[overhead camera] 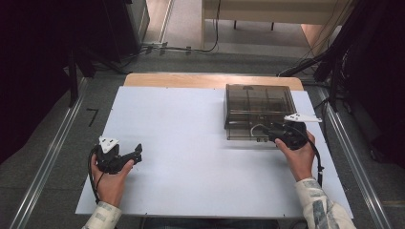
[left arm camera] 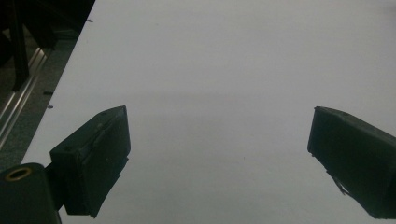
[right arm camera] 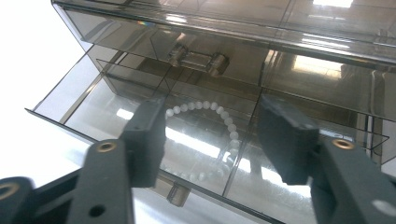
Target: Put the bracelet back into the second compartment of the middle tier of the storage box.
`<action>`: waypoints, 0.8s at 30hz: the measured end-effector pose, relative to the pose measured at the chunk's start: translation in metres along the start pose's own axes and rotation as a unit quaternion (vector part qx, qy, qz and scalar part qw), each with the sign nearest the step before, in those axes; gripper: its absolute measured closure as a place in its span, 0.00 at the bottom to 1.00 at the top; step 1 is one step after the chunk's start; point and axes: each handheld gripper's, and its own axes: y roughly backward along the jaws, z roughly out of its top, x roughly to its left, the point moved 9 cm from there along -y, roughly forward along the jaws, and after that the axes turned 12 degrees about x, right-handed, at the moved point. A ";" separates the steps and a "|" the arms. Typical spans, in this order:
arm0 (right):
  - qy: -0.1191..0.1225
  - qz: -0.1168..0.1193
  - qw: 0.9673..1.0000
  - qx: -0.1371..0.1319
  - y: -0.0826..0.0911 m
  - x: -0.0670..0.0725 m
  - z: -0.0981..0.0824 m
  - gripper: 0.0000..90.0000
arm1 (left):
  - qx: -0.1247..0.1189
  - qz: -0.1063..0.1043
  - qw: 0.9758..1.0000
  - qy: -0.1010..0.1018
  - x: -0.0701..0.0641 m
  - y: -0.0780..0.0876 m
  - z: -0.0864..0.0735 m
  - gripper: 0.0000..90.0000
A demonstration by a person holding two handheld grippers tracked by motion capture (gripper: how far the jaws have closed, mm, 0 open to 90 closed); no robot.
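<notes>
A smoky see-through drawer box (overhead camera: 258, 102) stands at the right back of the white board. Its lower drawer (right arm camera: 63, 95) is pulled out, and a white bead bracelet (right arm camera: 225, 117) lies in it, seen as a pale curve (overhead camera: 255, 128) in the high view. My right gripper (overhead camera: 271, 134) is at the box's front, open, with its jaws (right arm camera: 215, 140) spread over the bracelet and nothing between them. Whether they touch the drawer I cannot tell. My left gripper (overhead camera: 136, 155) rests at the board's left, open and empty (left arm camera: 219, 154).
The white board (overhead camera: 191, 157) covers most of the wooden table (overhead camera: 191, 79). A closed upper drawer with a clear handle (right arm camera: 198, 60) sits above the open one. Metal rails (overhead camera: 52, 152) run along both sides of the table, and cables lie on the floor behind.
</notes>
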 end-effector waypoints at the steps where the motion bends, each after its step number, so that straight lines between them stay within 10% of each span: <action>1: 0.001 0.000 1.000 0.000 0.000 0.000 0.000 0.40 | 0.000 0.000 1.000 0.000 0.000 0.000 0.000 0.07; 24: 0.000 0.008 1.000 -0.001 0.011 0.004 -0.004 0.24 | -0.001 -0.001 1.000 0.000 0.000 0.001 0.000 0.07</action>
